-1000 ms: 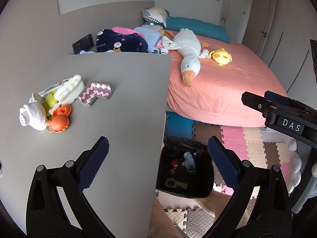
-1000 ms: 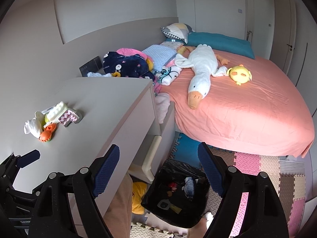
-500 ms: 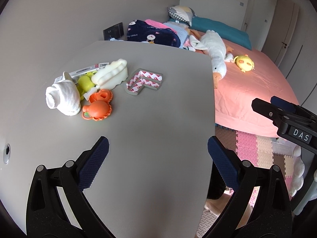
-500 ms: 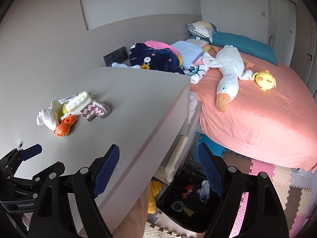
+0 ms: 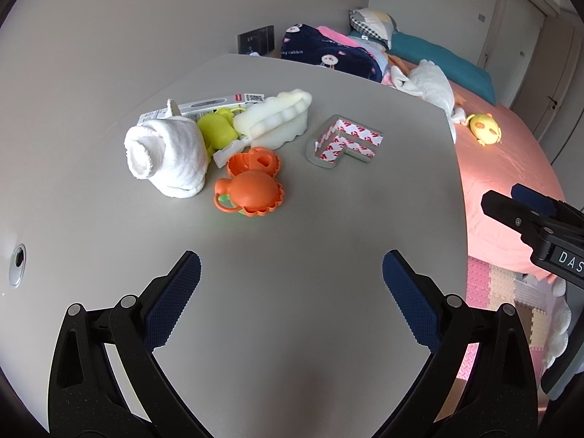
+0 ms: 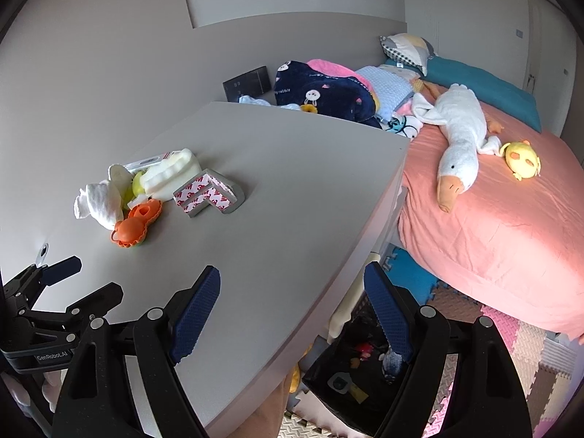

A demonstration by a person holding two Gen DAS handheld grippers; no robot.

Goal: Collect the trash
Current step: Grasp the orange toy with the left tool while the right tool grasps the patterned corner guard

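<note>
Trash bin (image 6: pixel 328 368) beside the desk (image 6: pixel 277 197) holds scraps; crumpled white tissue (image 5: pixel 168 157) lies on top. Left gripper (image 5: pixel 292 281) and right gripper (image 6: pixel 292 292) gape, empty.

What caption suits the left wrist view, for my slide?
Open left claw hovers over grey desk facing clustered trash.

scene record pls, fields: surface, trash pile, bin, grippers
surface: grey desk, beside bed
trash pile: far left of desk; white rolled cloth, orange plastic piece, yellow-green item, white foam block, grey corner guard with 3M tape
bin: black trash bin on floor below desk edge, some items inside
grippers: left gripper open, empty; right gripper open, empty
</note>
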